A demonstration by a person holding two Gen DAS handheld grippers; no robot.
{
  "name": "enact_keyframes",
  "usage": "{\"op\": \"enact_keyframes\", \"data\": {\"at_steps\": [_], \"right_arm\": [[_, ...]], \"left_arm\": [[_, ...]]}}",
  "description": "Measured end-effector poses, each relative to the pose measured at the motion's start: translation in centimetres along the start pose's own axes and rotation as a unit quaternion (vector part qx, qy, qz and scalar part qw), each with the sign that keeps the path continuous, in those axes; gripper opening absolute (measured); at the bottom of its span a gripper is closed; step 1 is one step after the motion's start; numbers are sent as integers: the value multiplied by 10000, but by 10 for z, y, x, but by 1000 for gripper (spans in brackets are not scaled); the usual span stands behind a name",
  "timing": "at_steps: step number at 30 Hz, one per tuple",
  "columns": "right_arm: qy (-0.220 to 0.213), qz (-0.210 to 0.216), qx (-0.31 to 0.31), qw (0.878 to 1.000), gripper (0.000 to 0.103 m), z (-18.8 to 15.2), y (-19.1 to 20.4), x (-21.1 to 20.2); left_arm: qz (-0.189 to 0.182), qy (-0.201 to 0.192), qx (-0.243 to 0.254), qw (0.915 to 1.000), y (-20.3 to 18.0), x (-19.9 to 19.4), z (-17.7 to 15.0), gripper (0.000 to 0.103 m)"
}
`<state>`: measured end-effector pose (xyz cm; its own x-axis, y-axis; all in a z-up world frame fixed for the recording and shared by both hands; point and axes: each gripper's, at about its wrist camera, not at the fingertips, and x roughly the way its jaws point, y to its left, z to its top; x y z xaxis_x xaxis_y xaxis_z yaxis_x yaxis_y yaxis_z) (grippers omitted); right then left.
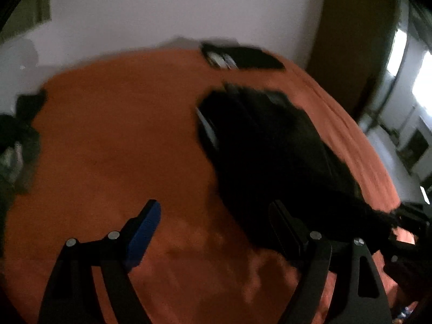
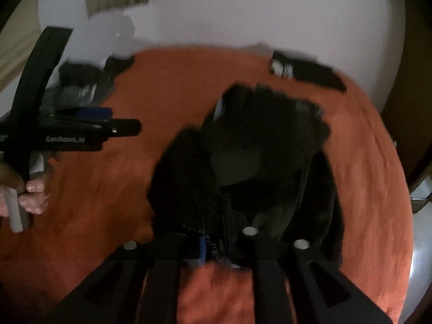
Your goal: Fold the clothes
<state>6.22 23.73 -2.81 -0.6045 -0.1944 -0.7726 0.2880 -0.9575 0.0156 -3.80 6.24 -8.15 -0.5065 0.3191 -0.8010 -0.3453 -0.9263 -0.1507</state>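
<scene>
The right hand-held gripper (image 2: 213,245) is clamped on the near edge of a black garment (image 2: 259,156) lying on the orange bed (image 2: 113,194). The left hand-held gripper (image 1: 216,216) gapes empty beside it.

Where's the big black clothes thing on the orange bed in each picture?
Left wrist view: the black garment lies right of centre on the orange bedcover.
Right wrist view: it fills the centre, its near edge pinched in the right gripper.
Shared landmark: the dark folded stack by the wall.
</scene>
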Motion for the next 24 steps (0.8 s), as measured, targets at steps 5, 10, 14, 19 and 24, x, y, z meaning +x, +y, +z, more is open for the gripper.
{"op": "enact_keyframes", "data": {"at_steps": [5, 10, 14, 19, 24], "right_arm": [[-118, -318, 7, 9994, 72, -52, -13, -32], [72, -517, 1420, 9885, 73, -101, -77, -41], [377, -697, 2105, 9744, 73, -125, -120, -31], [559, -745, 2228, 9704, 73, -125, -145, -5], [885, -868, 1908, 9738, 73, -126, -147, 31]], "left_arm": [[-540, 687, -101, 9961, -13, 10, -41, 83], [-523, 664, 71, 9964, -16, 1, -57, 83], [-373, 468, 353, 9976, -30, -2, -58, 83], [-74, 156, 889, 9959, -55, -3, -55, 83], [106, 193, 1139, 9933, -75, 10, -52, 83]]}}
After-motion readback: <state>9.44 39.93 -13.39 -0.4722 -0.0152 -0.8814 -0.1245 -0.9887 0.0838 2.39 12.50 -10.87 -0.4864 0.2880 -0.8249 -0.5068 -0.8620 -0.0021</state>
